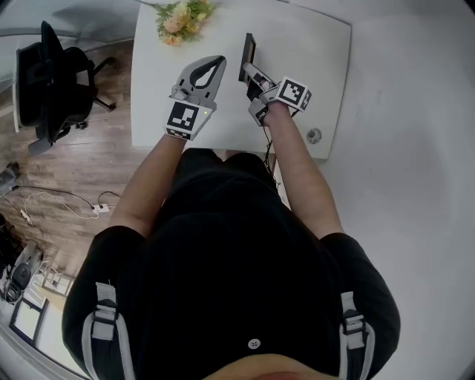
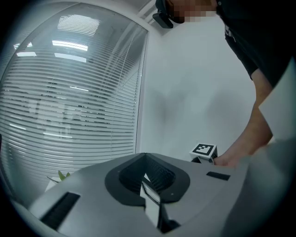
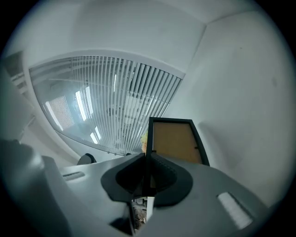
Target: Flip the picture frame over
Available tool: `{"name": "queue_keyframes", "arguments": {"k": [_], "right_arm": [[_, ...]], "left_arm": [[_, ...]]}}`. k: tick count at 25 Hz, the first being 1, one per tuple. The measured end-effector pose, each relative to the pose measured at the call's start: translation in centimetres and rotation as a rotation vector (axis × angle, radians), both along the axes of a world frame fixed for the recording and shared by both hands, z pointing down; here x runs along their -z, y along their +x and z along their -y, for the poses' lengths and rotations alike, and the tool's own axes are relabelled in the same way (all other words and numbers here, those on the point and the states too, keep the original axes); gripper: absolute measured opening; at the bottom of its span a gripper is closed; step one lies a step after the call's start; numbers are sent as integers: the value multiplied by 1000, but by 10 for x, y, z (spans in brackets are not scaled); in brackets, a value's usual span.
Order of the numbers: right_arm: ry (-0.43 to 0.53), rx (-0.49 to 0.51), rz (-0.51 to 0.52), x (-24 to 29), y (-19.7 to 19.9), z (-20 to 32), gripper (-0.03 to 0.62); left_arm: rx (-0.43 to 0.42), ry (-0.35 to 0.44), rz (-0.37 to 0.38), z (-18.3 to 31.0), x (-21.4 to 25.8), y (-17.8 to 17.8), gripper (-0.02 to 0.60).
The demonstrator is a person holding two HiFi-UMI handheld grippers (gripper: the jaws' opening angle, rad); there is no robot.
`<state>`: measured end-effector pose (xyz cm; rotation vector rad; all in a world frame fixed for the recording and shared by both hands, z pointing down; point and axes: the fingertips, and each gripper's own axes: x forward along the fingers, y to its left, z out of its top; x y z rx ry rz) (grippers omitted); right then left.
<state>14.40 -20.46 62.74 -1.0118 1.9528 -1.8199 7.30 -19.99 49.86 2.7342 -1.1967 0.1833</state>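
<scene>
A black picture frame [image 1: 249, 53] stands on its edge on the white table [image 1: 319, 52], tilted up off the surface. My right gripper [image 1: 249, 72] is shut on the frame's near edge. In the right gripper view the frame [image 3: 176, 141] rises past the jaws and shows its brown backing board inside a black border. My left gripper [image 1: 219, 62] hovers just left of the frame with its jaws together and nothing between them. In the left gripper view the left gripper [image 2: 144, 156] faces only window blinds and wall.
A bunch of yellow and pink flowers [image 1: 182, 18] lies at the table's far edge. A small round metal fitting [image 1: 314, 135] sits near the table's front right corner. A black office chair [image 1: 50, 82] and cables [image 1: 59, 202] are on the wooden floor to the left.
</scene>
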Motion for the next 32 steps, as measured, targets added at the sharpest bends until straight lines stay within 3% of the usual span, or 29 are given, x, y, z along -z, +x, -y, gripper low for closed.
{"name": "queue_keyframes", "arguments": {"k": [6,18,25,32], "right_arm": [[21,26,145,-1,-11,3,51],[14,29,324,-19,-22,9,49],[-2,45,366,-24,-20,8,51],[13,32,330,-24,-3,12,51]], "left_arm": [[12,-20,-10,4,-10,-4,2],[11,-50,-10,19,-28,4,2],[-1,-68,0,25,-39,8,2],[-10,-80,9,27,-42,15,2]]}}
